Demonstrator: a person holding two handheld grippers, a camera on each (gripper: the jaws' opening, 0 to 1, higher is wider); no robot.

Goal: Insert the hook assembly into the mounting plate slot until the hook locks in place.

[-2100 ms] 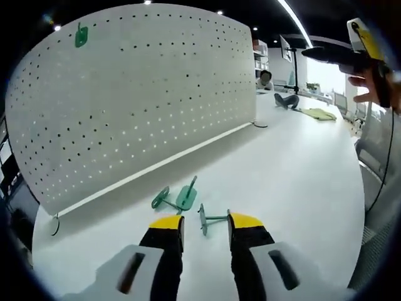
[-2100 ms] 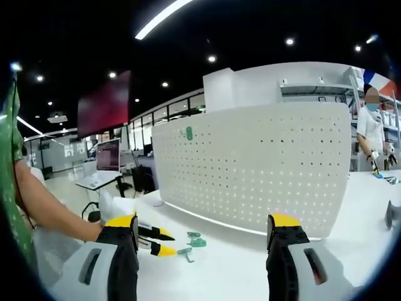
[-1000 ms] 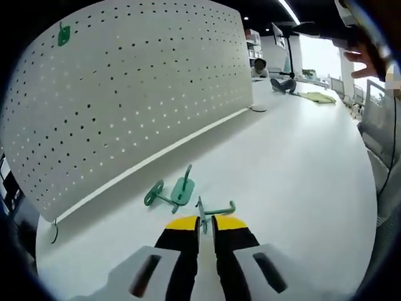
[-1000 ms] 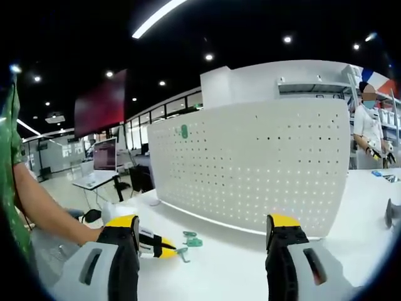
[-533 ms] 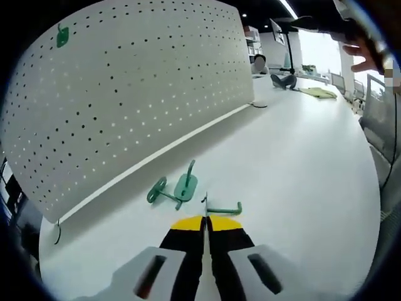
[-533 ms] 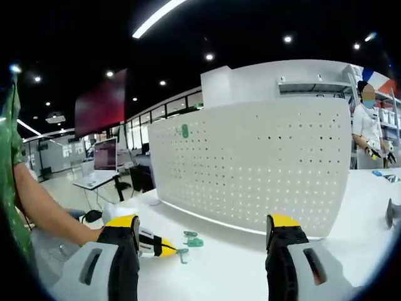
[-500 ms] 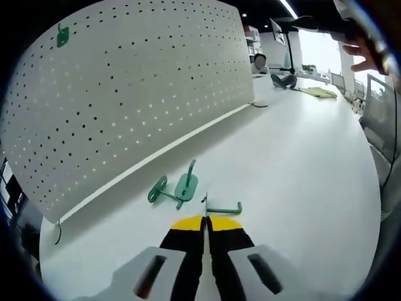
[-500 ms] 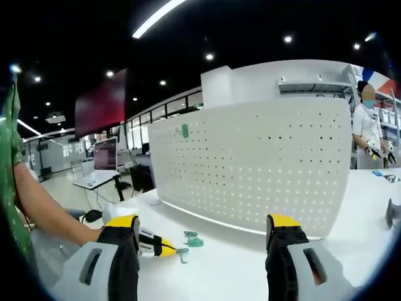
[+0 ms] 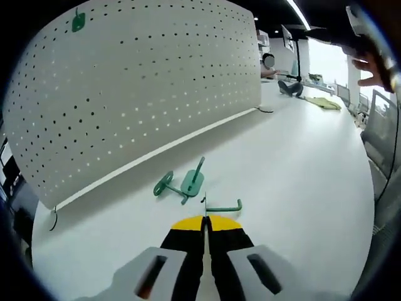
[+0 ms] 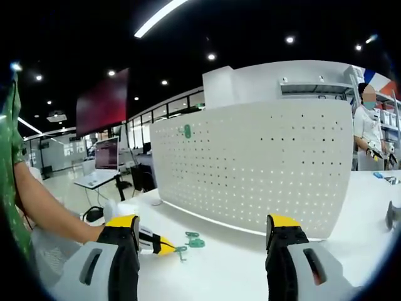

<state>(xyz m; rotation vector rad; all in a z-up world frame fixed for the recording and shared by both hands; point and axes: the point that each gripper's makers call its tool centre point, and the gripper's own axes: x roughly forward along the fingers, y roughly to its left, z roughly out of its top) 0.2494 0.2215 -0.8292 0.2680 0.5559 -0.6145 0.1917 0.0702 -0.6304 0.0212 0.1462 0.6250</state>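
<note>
Two green hooks (image 9: 182, 184) lie loose; left gripper (image 9: 204, 221) pinches a third hook (image 9: 220, 207), right gripper (image 10: 203, 235) gapes wide.

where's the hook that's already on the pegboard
In the left gripper view, the mounted green hook sits near the upper left corner of the white pegboard, far above the loose hooks on the table.

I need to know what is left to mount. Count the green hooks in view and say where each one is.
3. One hook is pinched in the left tongs. A second lies on the table just beyond it. A third hangs high on the pegboard. Others may be hidden.
</note>
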